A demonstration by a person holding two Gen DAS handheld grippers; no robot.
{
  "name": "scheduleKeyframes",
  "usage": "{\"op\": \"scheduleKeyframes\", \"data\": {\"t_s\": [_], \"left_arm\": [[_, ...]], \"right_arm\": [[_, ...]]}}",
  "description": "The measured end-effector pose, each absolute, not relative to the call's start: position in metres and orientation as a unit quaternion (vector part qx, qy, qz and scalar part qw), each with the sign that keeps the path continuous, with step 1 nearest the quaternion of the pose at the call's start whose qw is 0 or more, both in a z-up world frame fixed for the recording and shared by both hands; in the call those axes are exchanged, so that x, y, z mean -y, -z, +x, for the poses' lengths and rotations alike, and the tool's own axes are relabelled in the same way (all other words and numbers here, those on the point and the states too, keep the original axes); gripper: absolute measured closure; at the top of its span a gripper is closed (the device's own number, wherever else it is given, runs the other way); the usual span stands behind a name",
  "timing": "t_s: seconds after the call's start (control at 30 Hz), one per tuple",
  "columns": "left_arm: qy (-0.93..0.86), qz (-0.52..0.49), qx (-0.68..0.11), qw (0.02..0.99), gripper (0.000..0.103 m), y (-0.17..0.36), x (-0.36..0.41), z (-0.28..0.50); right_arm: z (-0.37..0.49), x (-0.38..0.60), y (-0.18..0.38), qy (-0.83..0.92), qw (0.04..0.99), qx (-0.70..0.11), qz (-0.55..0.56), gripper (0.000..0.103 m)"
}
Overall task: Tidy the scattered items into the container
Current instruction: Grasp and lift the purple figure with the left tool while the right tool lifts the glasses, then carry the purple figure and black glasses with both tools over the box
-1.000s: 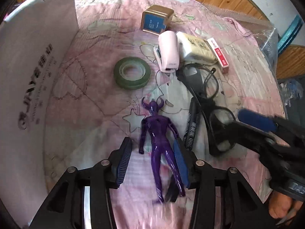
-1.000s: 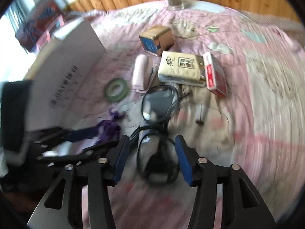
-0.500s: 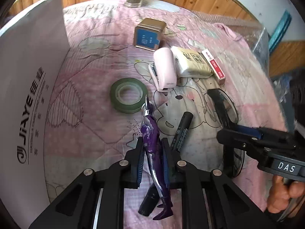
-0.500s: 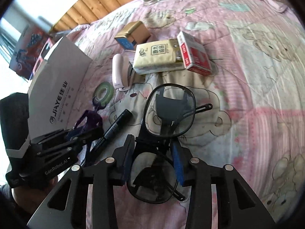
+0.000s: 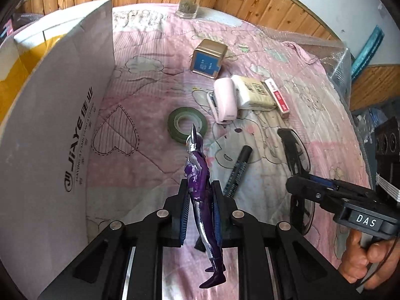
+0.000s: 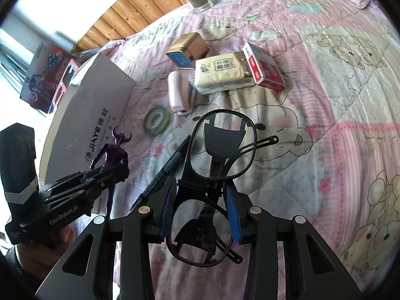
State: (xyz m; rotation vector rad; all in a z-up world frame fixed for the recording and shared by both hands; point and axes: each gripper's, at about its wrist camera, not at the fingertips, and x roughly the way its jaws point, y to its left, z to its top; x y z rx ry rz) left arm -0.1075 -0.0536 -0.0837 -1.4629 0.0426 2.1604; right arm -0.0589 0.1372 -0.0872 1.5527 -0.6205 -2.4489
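The left gripper is pinching the glossy purple horned figure upright above the quilt; the right gripper is clamping the black-framed glasses

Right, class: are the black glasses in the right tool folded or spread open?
Folded. The glasses show their temple arms crossed behind the lenses, clamped at the bridge by the right tool.
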Motion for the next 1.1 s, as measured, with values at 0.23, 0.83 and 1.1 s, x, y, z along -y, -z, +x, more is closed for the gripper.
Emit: {"op": "scheduleKeyframes", "data": {"t_s": [0.23, 0.83, 1.1], "left_arm": [[-0.807, -0.526, -0.033, 0.268, 0.086, 0.06, 0.06, -0.087], [-0.82, -0.501, -0.017, 0.278, 0.086, 0.017, 0.101, -0.05], [-0.826, -0.485, 0.006, 0.288, 0.086, -0.005, 0.124, -0.039]], "right_arm": [[-0.038, -0.125, 0.082, 0.824, 0.081, 0.206, 0.522, 0.063], [-0.006, -0.057, 0.058, 0.829, 0.097, 0.163, 0.526, 0.063], [-0.002, -0.028, 0.036, 0.836, 0.109, 0.133, 0.521, 0.063]]}}
